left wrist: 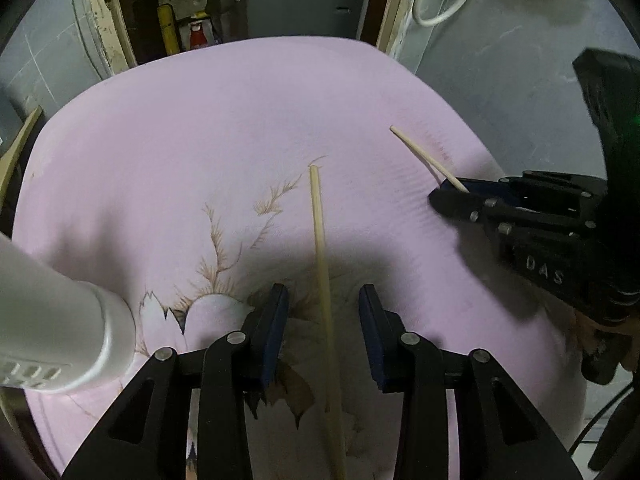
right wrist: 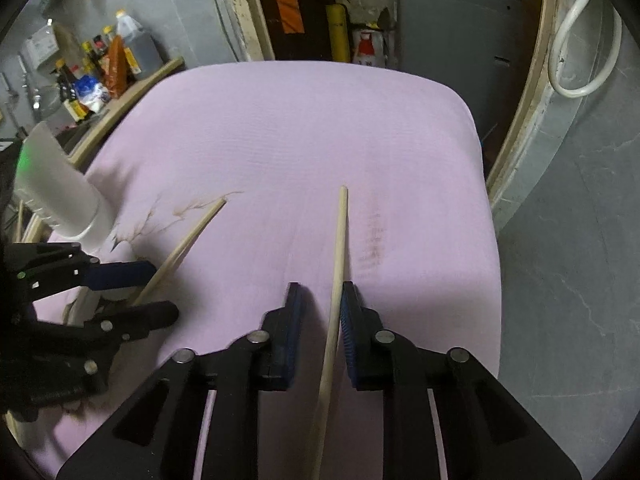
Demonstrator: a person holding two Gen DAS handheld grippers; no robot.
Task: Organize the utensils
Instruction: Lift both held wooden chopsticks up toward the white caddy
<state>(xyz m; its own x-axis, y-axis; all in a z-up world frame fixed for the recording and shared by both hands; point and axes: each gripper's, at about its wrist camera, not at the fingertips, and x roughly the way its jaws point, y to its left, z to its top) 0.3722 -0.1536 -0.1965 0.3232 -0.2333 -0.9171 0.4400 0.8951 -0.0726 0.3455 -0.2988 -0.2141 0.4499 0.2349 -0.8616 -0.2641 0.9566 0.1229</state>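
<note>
A pale wooden chopstick (left wrist: 320,240) runs between the fingers of my left gripper (left wrist: 323,300). Its jaws stand apart and neither pad touches the stick, so this gripper is open. From the right wrist view the same chopstick (right wrist: 188,240) passes through the left gripper (right wrist: 154,292). My right gripper (right wrist: 320,300) is shut on a second chopstick (right wrist: 340,240), which lies against the right-hand pad. In the left wrist view that chopstick (left wrist: 420,152) sticks out of the right gripper (left wrist: 452,196), raised a little off the cloth. A white slotted cylinder (left wrist: 60,340) stands close to the left gripper.
A pink cloth (right wrist: 300,128) with a brown branch print covers the table. The table's right edge drops to a grey floor (right wrist: 560,280). Bottles and packets (right wrist: 104,68) crowd a shelf at the back left. A white hose (right wrist: 576,60) hangs on the wall.
</note>
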